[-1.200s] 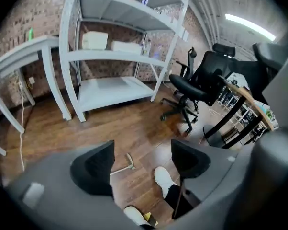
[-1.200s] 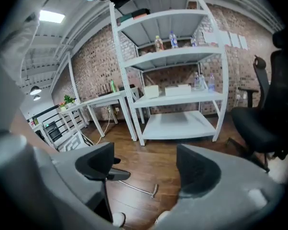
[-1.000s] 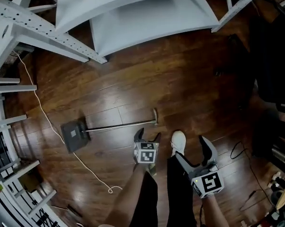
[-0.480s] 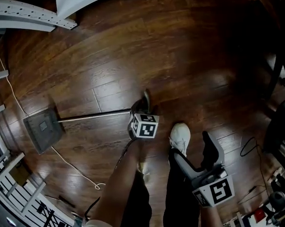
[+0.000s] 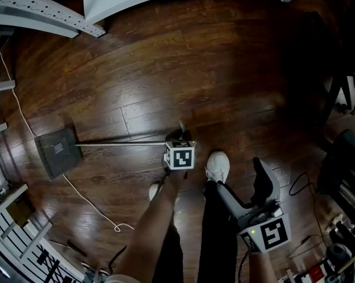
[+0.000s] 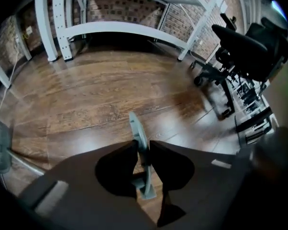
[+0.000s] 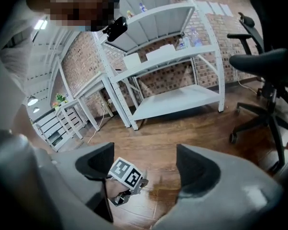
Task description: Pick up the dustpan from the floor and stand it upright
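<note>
The dustpan [image 5: 58, 152] lies flat on the dark wood floor at the left of the head view. Its thin handle [image 5: 118, 142] runs rightward to a grey grip near the frame's centre. The left gripper [image 5: 178, 138] has its jaws closed on that grip; in the left gripper view the dark jaws pinch the flat grey-green grip end [image 6: 138, 138] from both sides, only a narrow strip of it between the pads.

The hold looks like the main risk. It sits at the far end of a long handle with the pan's weight at the other end, so as the handle swings up the grip may twist or slide out between the jaws and the dustpan may drop back. Lifting too fast would probably drag the pan along the boards instead of pivoting it onto its base.

A white cord [image 5: 89, 200] runs across the floor just beside the pan, toward the lower left, and a sliding pan could catch it. The white shelf frame [image 5: 42, 17] in the upper left is well apart and seems no threat.

The right gripper [image 5: 245, 183], at the lower right, hangs with its jaws wide apart and nothing between them, so it gives no support if the handle tips. The person's shoe [image 5: 217, 165] stands near the grip end.
</note>
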Demonstrator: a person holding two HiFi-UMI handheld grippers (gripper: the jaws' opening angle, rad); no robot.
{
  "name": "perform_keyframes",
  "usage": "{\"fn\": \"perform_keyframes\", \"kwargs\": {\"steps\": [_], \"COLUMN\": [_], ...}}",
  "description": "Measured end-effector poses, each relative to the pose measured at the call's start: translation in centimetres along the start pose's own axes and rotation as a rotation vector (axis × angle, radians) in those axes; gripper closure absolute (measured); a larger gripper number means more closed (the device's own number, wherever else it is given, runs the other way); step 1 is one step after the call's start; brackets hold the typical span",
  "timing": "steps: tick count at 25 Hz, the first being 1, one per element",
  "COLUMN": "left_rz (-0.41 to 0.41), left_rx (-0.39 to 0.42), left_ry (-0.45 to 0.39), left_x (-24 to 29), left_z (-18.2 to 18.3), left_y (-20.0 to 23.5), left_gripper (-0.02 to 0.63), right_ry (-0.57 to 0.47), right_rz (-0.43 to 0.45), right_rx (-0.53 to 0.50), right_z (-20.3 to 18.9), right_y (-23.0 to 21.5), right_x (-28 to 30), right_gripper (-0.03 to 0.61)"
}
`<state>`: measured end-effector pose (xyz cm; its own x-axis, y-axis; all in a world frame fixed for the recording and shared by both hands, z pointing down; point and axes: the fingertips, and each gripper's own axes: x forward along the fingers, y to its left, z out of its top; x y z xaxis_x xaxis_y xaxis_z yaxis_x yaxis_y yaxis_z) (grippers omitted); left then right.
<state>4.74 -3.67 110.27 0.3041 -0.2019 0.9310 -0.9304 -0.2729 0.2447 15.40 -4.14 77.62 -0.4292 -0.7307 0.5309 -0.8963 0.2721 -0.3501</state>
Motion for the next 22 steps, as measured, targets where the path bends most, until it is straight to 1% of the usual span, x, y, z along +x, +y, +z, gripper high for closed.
{"fn": "perform_keyframes", "kwargs": {"steps": [3, 5, 8, 10, 12, 14, 15, 17, 19, 22], "left_rz": [-0.058, -0.116, -0.192, -0.273, -0.351, -0.389, -0.403, -0.424, -0.418, -0.389], "left_rx": [-0.062, -0.104, -0.153, -0.172, -0.192, -0.235, -0.260, -0.314, -0.360, -0.401], "left_ry": [0.009, -0.010, -0.094, -0.128, -0.152, -0.185, -0.213, -0.289, -0.369, -0.442], "left_x": [-7.8, -13.8, -22.5, -29.6, -36.7, -40.7, -42.5, -45.9, -49.2, -52.5], "left_z": [0.1, 1.0, 5.4, 8.7, 10.8, 11.6, 12.7, 16.1, 19.3, 21.4], "left_y": [-2.5, -4.6, -6.4, -7.7, -8.7, -7.9, -7.1, -5.0, -2.3, 1.8], "left_gripper": [0.525, 0.529, 0.532, 0.532, 0.532, 0.531, 0.529, 0.528, 0.522, 0.503], "right_ry": [0.017, 0.008, -0.045, -0.068, -0.066, -0.072, -0.081, -0.101, -0.109, -0.096], "right_rz": [-0.001, 0.008, 0.059, 0.088, 0.106, 0.122, 0.129, 0.141, 0.149, 0.155], "right_rx": [-0.059, -0.080, -0.125, -0.140, -0.144, -0.155, -0.164, -0.182, -0.195, -0.232], "right_z": [5.1, 8.9, 15.2, 19.2, 22.4, 25.0, 26.3, 28.6, 30.4, 31.4], "right_y": [2.7, 5.2, 9.3, 12.5, 16.1, 19.5, 20.8, 22.6, 23.9, 25.6], "right_x": [-3.1, -5.0, -6.3, -7.3, -8.9, -10.1, -10.5, -10.6, -10.6, -10.2], "right_gripper": [0.183, 0.183, 0.183, 0.183, 0.183, 0.183, 0.183, 0.183, 0.183, 0.183]}}
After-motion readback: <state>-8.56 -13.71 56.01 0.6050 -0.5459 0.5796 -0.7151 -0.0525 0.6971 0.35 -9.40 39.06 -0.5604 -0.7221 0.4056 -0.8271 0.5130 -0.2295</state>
